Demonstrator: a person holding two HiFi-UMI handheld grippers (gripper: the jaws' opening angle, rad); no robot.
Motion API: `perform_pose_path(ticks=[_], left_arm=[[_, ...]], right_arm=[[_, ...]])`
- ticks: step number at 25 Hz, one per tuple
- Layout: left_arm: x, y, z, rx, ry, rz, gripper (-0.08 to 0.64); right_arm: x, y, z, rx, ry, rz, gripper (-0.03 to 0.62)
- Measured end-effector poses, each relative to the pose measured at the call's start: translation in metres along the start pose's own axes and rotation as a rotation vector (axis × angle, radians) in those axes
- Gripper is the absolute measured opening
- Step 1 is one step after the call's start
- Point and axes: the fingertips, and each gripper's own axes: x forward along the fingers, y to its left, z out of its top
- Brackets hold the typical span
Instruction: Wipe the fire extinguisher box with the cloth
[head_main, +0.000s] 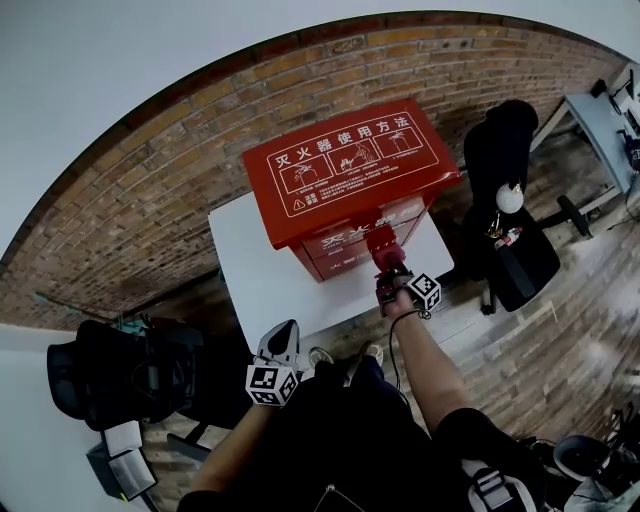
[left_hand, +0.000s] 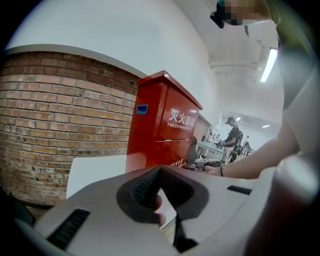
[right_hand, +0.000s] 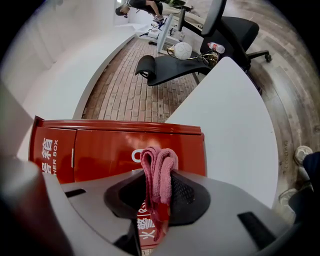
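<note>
The head view shows the red fire extinguisher box (head_main: 350, 170) standing on a white desk (head_main: 262, 262) against a brick wall (head_main: 190, 170). The right claw (head_main: 384, 260) is at the box's front face with the cloth (head_main: 381, 240) against it. The left claw (head_main: 286, 330) hangs back at the desk's near edge.

Only the right gripper view makes the grip plain: the right claw (right_hand: 159, 174) is clamped on a folded pink cloth (right_hand: 159, 164), which sticks out past the tips just in front of the box's door (right_hand: 115, 150). The left gripper view shows the left claw (left_hand: 160, 169) with its tips closed together and nothing held, and the box (left_hand: 160, 125) seen from its side.

A black office chair (head_main: 512, 215) stands beside the desk with a white ball (right_hand: 183, 50) on its seat. The person's forearm (left_hand: 252, 161) crosses the left gripper view, and another person (left_hand: 233, 137) stands far behind it.
</note>
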Motion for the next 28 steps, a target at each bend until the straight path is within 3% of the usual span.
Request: perform_pose_path(ticks=[28], left_arm=[[0.018,-0.001,0.016,-0.008,-0.040,-0.060,0.018]], right_arm=[[-0.023,0.081,-0.007,0.036,-0.001,0.136,0.107]])
